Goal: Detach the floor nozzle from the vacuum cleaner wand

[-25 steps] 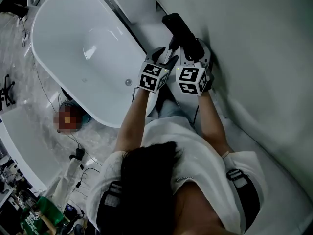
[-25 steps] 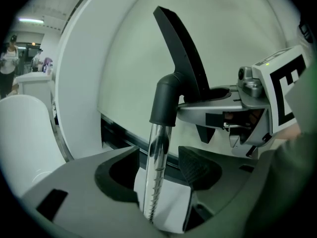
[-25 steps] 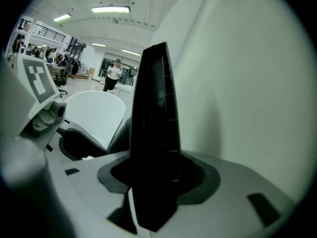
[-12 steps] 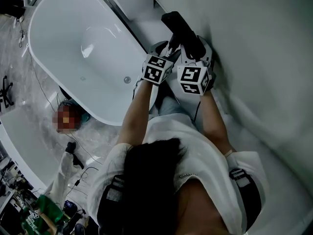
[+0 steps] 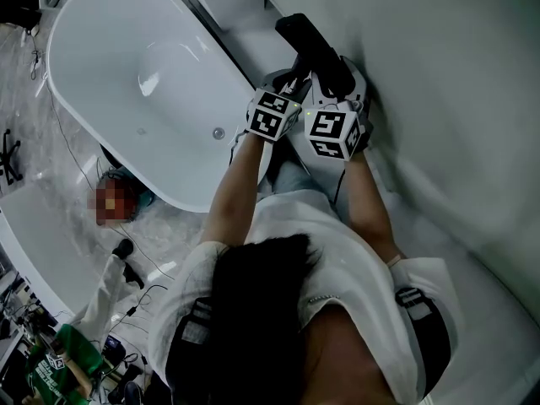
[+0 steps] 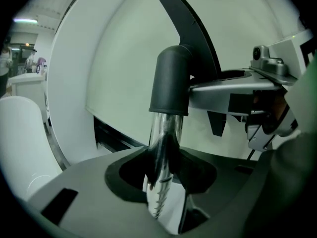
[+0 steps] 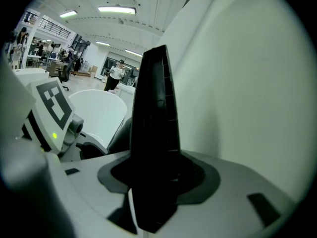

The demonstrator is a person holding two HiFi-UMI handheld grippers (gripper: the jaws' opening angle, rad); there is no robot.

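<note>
- the left gripper (image 6: 166,158) has just been closing its jaws, and now they clamp the shiny wand (image 6: 166,133) just under the dark collar (image 6: 171,78). i think this hand is there to keep the tube fixed.
- the right gripper (image 7: 153,182) is clenched on the black floor nozzle (image 7: 153,108), which stands up between its jaws, probably so it can pull this part away.
- the nozzle looks not yet separated from the wand. both are held up in front of the person, between the white bathtub (image 5: 63,24) and the pale wall (image 5: 439,74).

Two grippers (image 5: 291,87) (image 5: 327,87); one wand (image 6: 166,133); one nozzle (image 7: 153,123); one bathtub (image 5: 101,99).
</note>
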